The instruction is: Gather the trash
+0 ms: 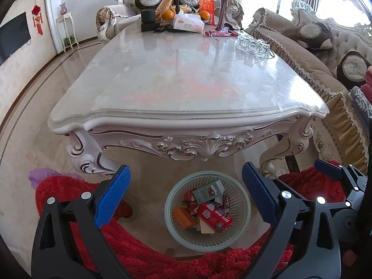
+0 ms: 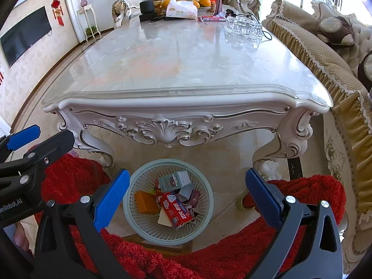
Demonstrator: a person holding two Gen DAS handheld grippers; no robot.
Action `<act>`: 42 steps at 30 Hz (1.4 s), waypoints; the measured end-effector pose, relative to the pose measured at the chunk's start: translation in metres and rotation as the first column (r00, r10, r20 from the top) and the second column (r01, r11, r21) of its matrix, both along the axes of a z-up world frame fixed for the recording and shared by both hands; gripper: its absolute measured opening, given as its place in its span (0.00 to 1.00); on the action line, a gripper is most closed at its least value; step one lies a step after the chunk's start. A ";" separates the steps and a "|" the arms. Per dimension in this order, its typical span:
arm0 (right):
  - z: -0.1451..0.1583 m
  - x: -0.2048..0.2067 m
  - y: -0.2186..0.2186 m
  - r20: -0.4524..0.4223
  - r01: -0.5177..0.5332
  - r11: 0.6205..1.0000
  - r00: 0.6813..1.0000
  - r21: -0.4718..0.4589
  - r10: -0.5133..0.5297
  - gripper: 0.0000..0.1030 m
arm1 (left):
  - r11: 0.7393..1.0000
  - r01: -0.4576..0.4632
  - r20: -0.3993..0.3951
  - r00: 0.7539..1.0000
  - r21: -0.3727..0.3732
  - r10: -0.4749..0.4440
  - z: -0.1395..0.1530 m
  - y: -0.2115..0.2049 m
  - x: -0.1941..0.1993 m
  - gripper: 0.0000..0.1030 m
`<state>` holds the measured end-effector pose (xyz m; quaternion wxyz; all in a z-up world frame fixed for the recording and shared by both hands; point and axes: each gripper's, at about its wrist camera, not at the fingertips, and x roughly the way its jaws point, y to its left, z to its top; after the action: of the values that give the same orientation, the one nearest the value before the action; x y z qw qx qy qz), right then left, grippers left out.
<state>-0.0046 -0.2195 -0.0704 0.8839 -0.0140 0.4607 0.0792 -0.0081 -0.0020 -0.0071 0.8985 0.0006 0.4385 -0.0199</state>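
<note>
A pale green mesh waste basket (image 1: 244, 211) stands on the floor in front of the white carved table (image 1: 186, 121); it also shows in the right wrist view (image 2: 204, 200). It holds several boxes, among them a red toothpaste box (image 1: 215, 216) (image 2: 176, 209), a teal carton (image 1: 208, 190) (image 2: 172, 180) and an orange box (image 2: 146, 201). My left gripper (image 1: 183, 197) is open and empty above the basket. My right gripper (image 2: 187, 197) is open and empty above it too. The left gripper's fingers (image 2: 23, 137) show at the right view's left edge.
At the table's far end (image 2: 186, 46) sit a tissue box (image 1: 188, 23), oranges, a vase with roses (image 1: 223, 11), a red wrapper (image 1: 219, 33) and several glasses (image 1: 252, 45). A beige sofa (image 1: 313, 69) runs along the right. Red fuzzy cloth (image 1: 144, 255) lies below the grippers.
</note>
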 end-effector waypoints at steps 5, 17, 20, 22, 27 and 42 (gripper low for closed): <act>-0.001 0.000 -0.002 0.001 -0.001 1.000 1.000 -0.002 0.001 0.93 | 1.000 -0.002 -0.006 1.000 -0.003 0.002 -0.002 0.001 0.000 0.91; -0.002 0.000 -0.003 -0.002 0.002 1.000 1.000 0.002 -0.002 0.93 | 1.000 0.001 0.001 1.000 0.023 -0.001 -0.003 -0.002 -0.001 0.91; -0.003 0.000 -0.001 -0.004 -0.001 1.000 1.000 0.001 0.001 0.93 | 1.000 0.008 -0.002 1.000 0.029 -0.008 -0.004 -0.005 -0.001 0.91; -0.003 0.000 -0.001 -0.005 -0.001 1.000 1.000 0.002 0.001 0.93 | 1.000 0.009 -0.006 1.000 0.029 -0.008 -0.004 -0.005 -0.001 0.91; -0.004 0.001 0.000 -0.008 0.004 1.000 1.000 0.004 -0.004 0.93 | 1.000 0.010 -0.021 1.000 0.024 -0.009 -0.007 -0.005 0.001 0.91; -0.009 0.002 0.003 -0.023 -0.003 1.000 1.000 0.003 0.003 0.93 | 1.000 -0.001 -0.016 1.000 0.008 0.002 -0.008 -0.002 -0.001 0.91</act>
<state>-0.0031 -0.2161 -0.0790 0.8785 -0.0126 0.4706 0.0815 -0.0087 -0.0044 -0.0155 0.8949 0.0039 0.4459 -0.0174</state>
